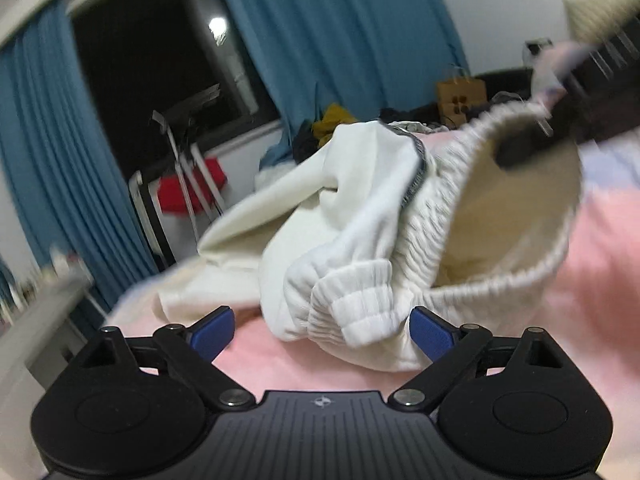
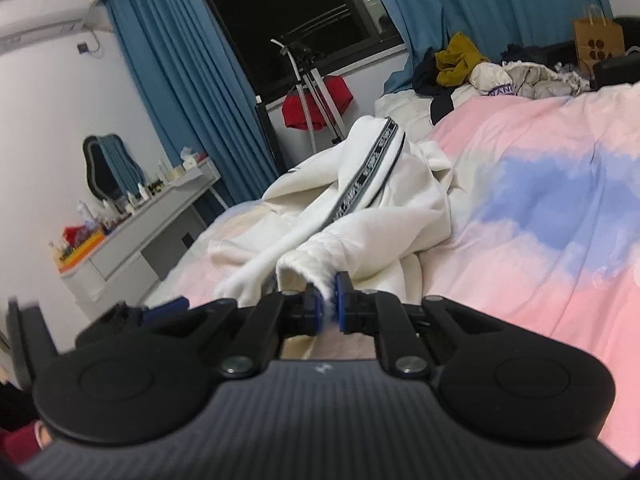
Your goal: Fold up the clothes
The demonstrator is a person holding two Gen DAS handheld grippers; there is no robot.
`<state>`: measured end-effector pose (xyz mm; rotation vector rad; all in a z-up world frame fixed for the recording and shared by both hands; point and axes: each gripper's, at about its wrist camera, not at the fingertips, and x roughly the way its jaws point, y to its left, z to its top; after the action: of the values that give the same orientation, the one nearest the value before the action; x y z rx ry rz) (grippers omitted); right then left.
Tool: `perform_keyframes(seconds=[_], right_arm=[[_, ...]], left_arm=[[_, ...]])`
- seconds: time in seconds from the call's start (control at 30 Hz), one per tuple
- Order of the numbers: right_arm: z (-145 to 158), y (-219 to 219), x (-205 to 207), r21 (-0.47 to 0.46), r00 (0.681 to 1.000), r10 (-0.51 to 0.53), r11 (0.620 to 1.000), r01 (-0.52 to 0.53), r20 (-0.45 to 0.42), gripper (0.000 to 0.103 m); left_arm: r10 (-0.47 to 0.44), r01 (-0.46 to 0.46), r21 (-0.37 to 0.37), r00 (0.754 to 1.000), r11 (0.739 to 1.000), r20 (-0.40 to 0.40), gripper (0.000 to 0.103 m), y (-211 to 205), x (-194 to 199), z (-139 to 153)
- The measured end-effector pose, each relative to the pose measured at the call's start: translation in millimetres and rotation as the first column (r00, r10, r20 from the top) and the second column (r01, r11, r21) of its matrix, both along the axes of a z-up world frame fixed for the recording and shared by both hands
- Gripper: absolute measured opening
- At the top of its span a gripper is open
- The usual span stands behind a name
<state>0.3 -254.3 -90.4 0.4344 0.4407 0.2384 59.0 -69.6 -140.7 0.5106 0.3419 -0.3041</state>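
From my left claw, I see its two blue tips spread wide apart, holding nothing. The white top sits bunched on the pink bed right in front of it, with a ribbed cuff poking between the tips. My other claw shows blurry up at the far right, pulling the stretchy hem. If I close here, I think I could grab only the cuff, and the sleeve would twist.

From my right claw, the tips are squeezed together on a thin bit of the white top's edge. The rest lies crumpled ahead on the bed. That pinch looks small. A hard tug might make it slip out.
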Motion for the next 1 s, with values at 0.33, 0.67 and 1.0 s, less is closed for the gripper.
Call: perform_keyframes(seconds=[0.33,0.67,1.0], right_arm=[[1,-8,12,0.029,0.998,0.027,0.999,-0.029,0.050,0.011],[-18,40,20,-0.218,0.999,0.040,0.975,-0.032,0.031,0.024],[-57,98,21,-0.437,0.981,-0.088,0.899,0.004,-0.172,0.063]], left_arm=[[-0.018,-0.002,0.113,0.984,0.994,0.176,0.098,-17,22,-19],[0.254,-0.202,-0.276,0.953,0.940,0.167,0.098,38,89,19],[0.311,-0.282,-0.349,0.950,0.894,0.028,0.096,115,157,9]])
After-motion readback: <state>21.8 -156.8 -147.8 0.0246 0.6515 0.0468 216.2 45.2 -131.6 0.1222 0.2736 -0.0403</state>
